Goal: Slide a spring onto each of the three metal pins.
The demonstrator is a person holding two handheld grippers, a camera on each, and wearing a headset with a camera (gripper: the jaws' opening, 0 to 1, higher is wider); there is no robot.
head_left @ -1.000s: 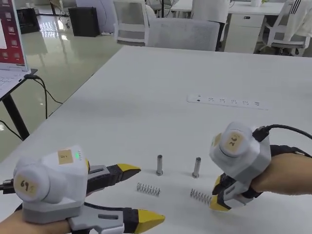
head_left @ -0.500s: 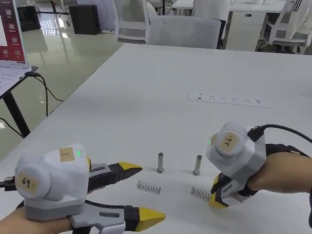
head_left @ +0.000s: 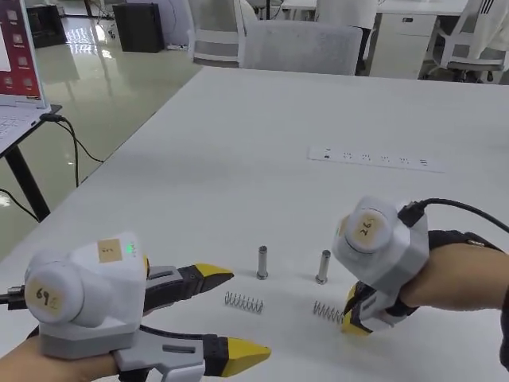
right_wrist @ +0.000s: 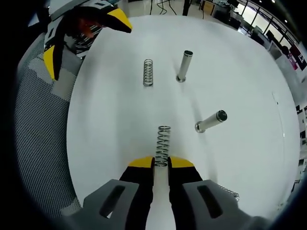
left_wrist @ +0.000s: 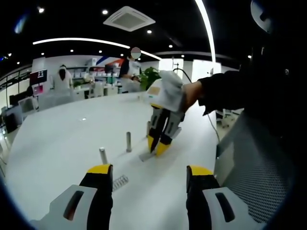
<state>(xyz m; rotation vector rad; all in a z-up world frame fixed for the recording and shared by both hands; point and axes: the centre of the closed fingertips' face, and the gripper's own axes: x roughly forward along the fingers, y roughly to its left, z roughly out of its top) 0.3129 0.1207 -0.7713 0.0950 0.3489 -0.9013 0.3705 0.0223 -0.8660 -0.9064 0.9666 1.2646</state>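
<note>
A wide white tabletop (head_left: 238, 159) stretches through an open office. A grey mesh chair (head_left: 302, 49) stands at its far edge, and a flat white power strip (head_left: 374, 160) lies well beyond the work.

Toward the near edge two short cylindrical pins of bright metal stand upright and apart: the left steel pin (head_left: 262, 262) and the right steel pin (head_left: 324, 267). A small loose wire coil spring (head_left: 242, 302) lies flat on the table just in front of the left steel pin, touching nothing.

The second wire coil spring (right_wrist: 163, 139) sits low in front of the right steel pin. One end is pinched between the yellow tips of the right gripper (right_wrist: 161, 163), whose jaws are closed on it. The rest of the coil sticks straight out ahead of the tips. Whether that free end rests on the table cannot be told.

The left gripper (head_left: 229, 314) hovers low at the near left. Its black-and-yellow jaws are spread wide with nothing between them, and they point toward the pins and the loose wire coil spring.
</note>
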